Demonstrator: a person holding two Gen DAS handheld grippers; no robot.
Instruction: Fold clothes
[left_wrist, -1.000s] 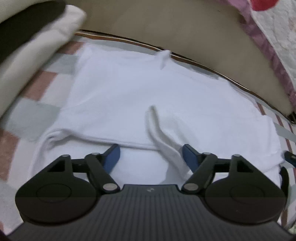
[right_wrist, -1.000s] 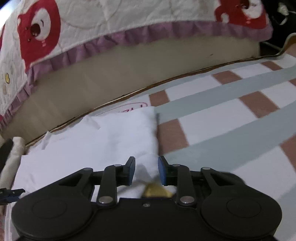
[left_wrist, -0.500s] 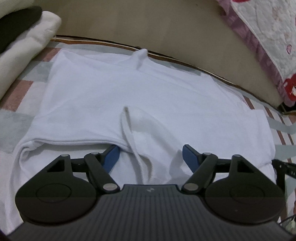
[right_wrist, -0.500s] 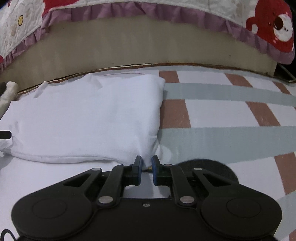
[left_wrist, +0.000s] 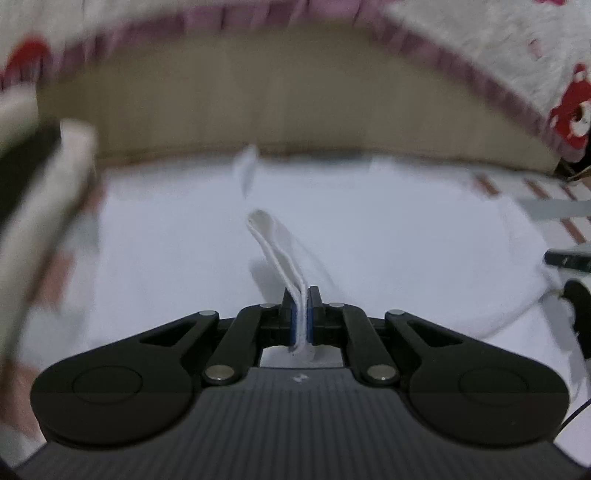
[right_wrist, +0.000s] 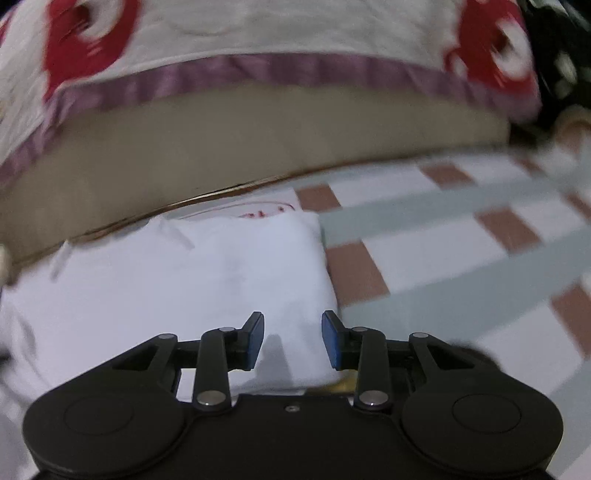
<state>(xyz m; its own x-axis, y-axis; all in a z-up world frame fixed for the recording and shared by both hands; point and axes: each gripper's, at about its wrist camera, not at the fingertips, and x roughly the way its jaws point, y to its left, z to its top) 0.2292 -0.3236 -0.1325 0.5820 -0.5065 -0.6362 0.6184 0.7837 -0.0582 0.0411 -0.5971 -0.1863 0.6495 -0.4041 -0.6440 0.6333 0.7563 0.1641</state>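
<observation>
A white garment (left_wrist: 369, 229) lies partly folded on a checked mat; it also shows in the right wrist view (right_wrist: 184, 273). My left gripper (left_wrist: 302, 314) is shut on a raised white fold (left_wrist: 280, 251) of the garment and pinches its doubled edge between the blue pads. My right gripper (right_wrist: 292, 338) is open over the garment's right near corner, with nothing between its pads. The right gripper's tip (left_wrist: 569, 258) shows at the right edge of the left wrist view.
A checked mat (right_wrist: 461, 258) of white, grey-green and brown squares lies under the garment. A beige bed side (right_wrist: 258, 147) with a purple-frilled, red-printed quilt (right_wrist: 295, 33) stands behind. A cream and dark bundle (left_wrist: 40, 184) sits at the left.
My left gripper has closed on the raised fold of the garment. My right gripper, nearly shut half a second ago, has opened. Both views have shifted and blurred.
</observation>
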